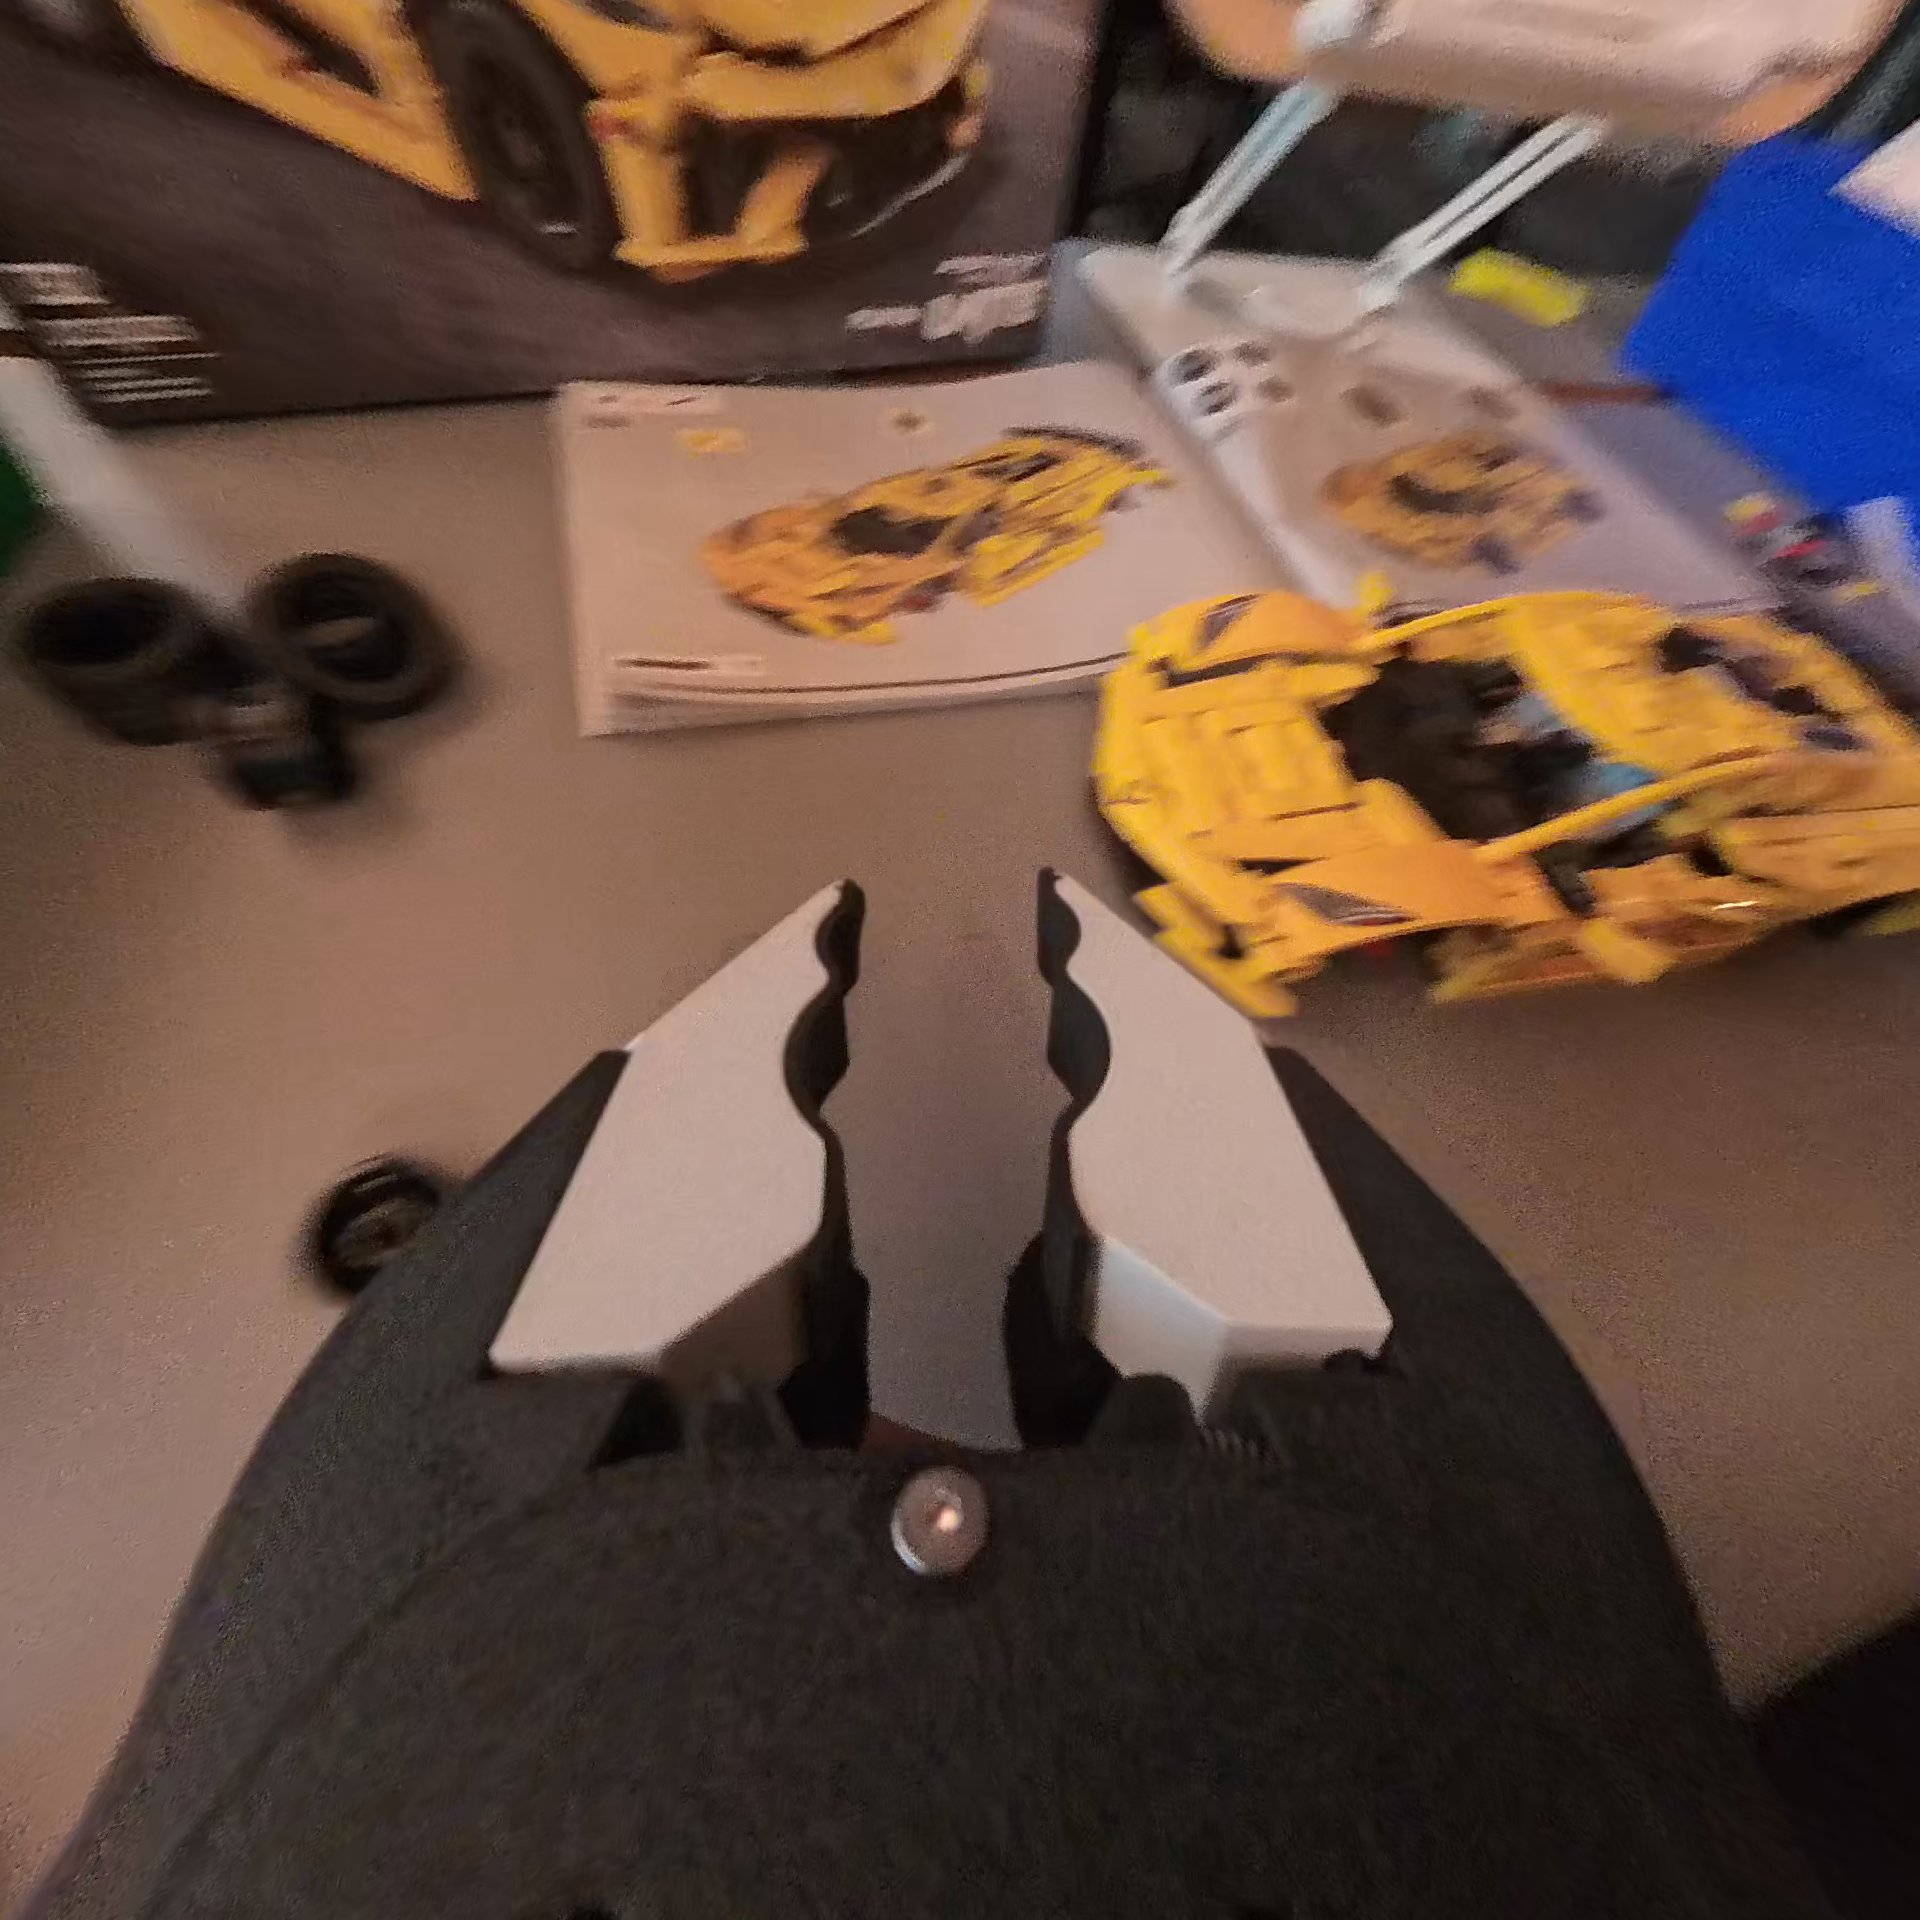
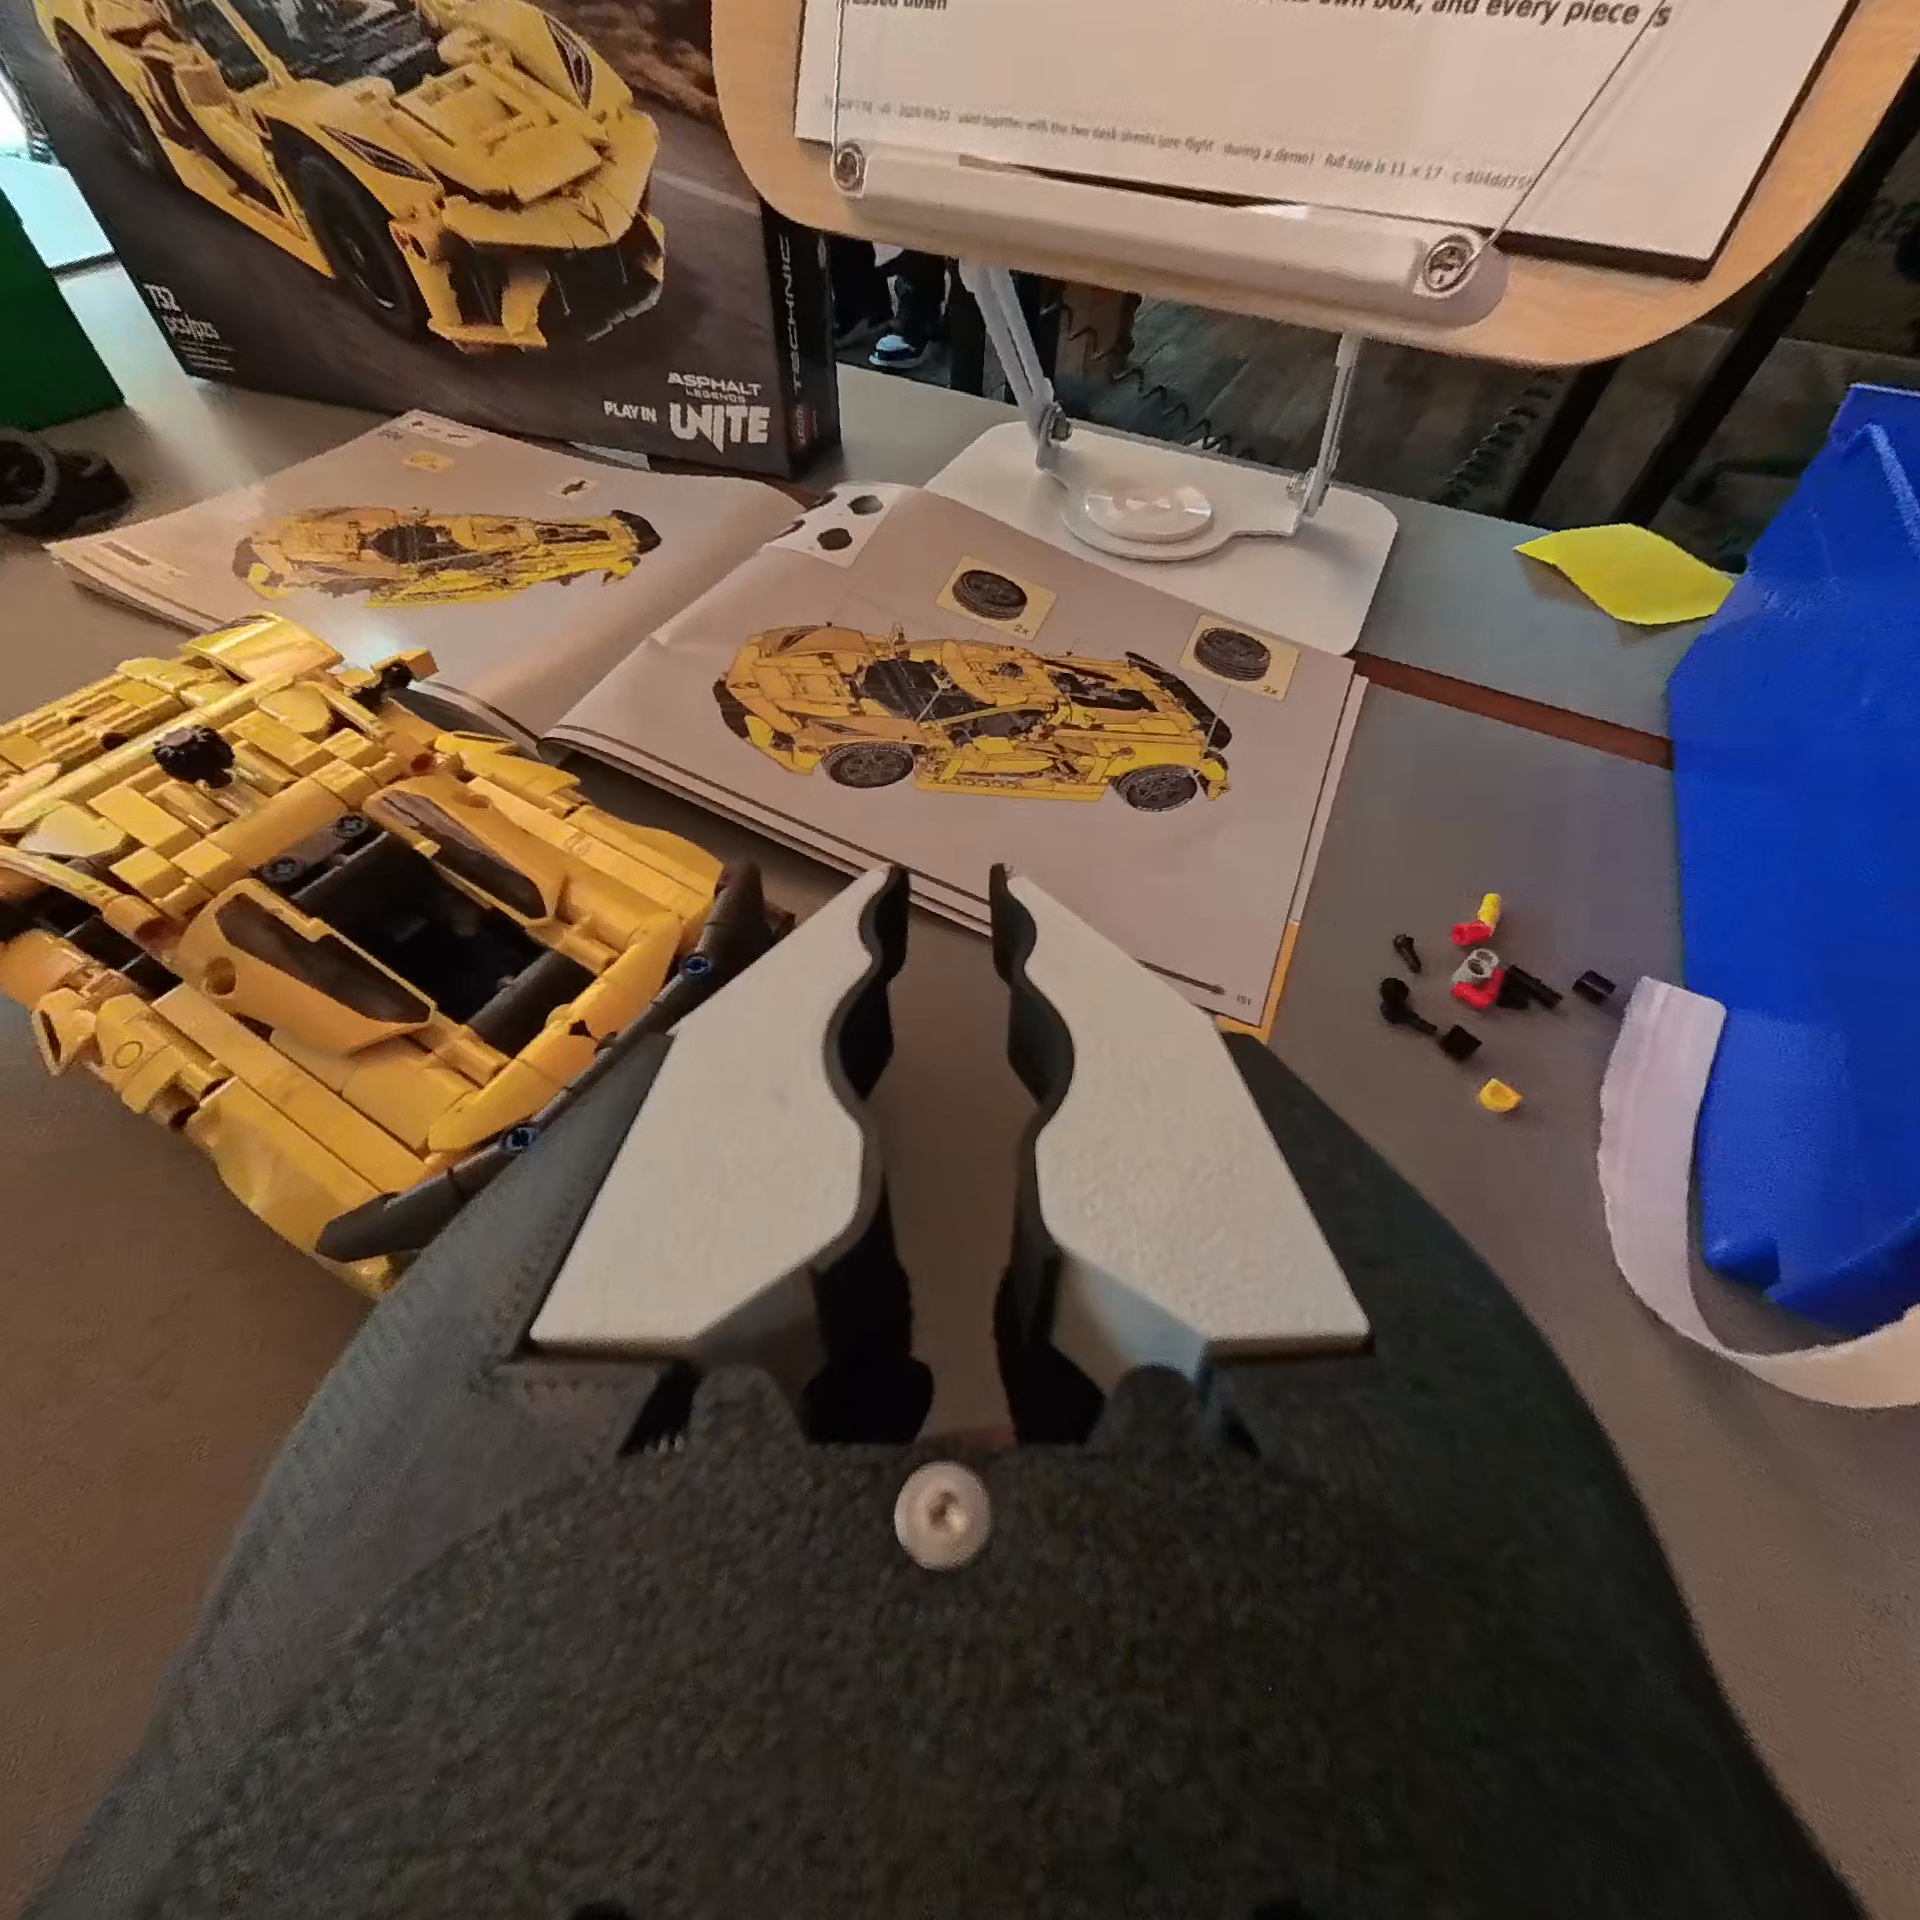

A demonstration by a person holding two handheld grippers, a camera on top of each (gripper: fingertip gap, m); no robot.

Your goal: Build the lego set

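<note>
A yellow lego car [image 1: 1496, 790] without wheels lies on the grey table, right of my left gripper [image 1: 948, 894], which is open and empty above bare table. Black tyres [image 1: 239, 665] sit in a group at the far left, and one wheel [image 1: 369, 1221] lies beside the left gripper's body. In the right wrist view the car [image 2: 312, 935] is at the left, its rear next to my right gripper [image 2: 945, 883], open and empty. The open instruction booklet [image 2: 935, 707] lies just beyond it. Small loose pieces [image 2: 1475, 977] lie to the right.
The set's box [image 2: 468, 208] stands at the back left. A white stand [image 2: 1195, 520] holding a board with a paper sheet is at the back centre. A blue bin [image 2: 1818, 831] and a white strip [image 2: 1662, 1247] are at the right. A yellow paper scrap [image 2: 1621, 571] lies nearby. The left gripper's tips are roughly 40 centimeters from the right gripper's. The wheel [image 1: 369, 1221] is closer to my left gripper, around 12 centimeters from its tips; the right tips are 50 centimeters off.
</note>
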